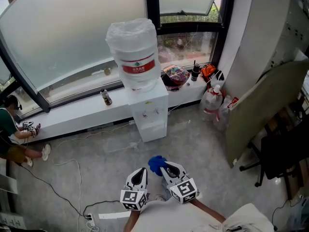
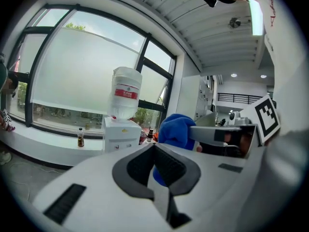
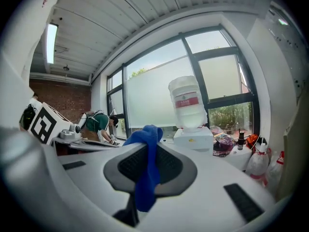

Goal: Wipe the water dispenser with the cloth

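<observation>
The white water dispenser (image 1: 150, 114) stands against the window sill, a big clear bottle (image 1: 134, 50) with a red label on top. It also shows ahead in the left gripper view (image 2: 117, 137) and the right gripper view (image 3: 193, 138). Both grippers are low in the head view, well short of the dispenser. My right gripper (image 1: 168, 169) (image 3: 149, 151) is shut on a blue cloth (image 1: 156, 163) (image 3: 146, 178) that hangs down between its jaws. My left gripper (image 1: 138, 177) (image 2: 155, 147) is beside it, jaws together and empty; the cloth (image 2: 175, 129) shows just beyond them.
A person (image 1: 10, 132) crouches at the far left by the sill. A small bottle (image 1: 105, 97) stands on the sill (image 1: 77, 112). Spray bottles (image 1: 212, 100), a leaning board (image 1: 263, 105) and an office chair (image 1: 282, 153) are on the right. Cables (image 1: 72, 175) cross the floor.
</observation>
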### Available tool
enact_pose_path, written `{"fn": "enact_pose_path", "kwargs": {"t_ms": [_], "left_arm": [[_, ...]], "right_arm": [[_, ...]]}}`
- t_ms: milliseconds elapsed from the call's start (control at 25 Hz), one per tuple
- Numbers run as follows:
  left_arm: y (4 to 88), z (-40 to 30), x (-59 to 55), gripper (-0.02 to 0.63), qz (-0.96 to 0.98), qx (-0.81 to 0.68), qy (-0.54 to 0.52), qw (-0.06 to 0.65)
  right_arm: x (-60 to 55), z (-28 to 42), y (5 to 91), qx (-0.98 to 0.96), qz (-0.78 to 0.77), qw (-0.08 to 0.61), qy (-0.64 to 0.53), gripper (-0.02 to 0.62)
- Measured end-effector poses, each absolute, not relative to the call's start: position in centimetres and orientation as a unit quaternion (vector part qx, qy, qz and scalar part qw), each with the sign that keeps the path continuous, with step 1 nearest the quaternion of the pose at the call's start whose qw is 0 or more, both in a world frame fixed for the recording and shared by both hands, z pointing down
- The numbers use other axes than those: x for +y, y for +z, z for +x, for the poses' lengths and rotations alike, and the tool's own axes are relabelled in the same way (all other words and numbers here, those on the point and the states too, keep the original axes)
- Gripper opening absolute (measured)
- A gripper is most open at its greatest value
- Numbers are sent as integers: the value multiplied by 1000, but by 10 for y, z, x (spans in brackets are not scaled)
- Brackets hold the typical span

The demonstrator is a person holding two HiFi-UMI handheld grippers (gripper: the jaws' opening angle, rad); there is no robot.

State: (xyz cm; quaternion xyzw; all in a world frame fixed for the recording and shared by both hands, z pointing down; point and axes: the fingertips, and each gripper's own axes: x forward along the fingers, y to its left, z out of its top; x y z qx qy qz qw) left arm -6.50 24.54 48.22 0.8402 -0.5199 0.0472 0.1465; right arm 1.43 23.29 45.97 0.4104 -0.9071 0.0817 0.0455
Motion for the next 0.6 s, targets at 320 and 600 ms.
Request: {"fn": "enact_pose_path", "kwargs": {"t_ms": [320,600], "left_arm": [[481,-45,274,12,850,-506,42,140],[477,-39,285,12,853,-504,38,131]], "right_arm": [[263,33,455,-901,426,38,77,49],[272,41,448,-898,434,31,68,49]]}}
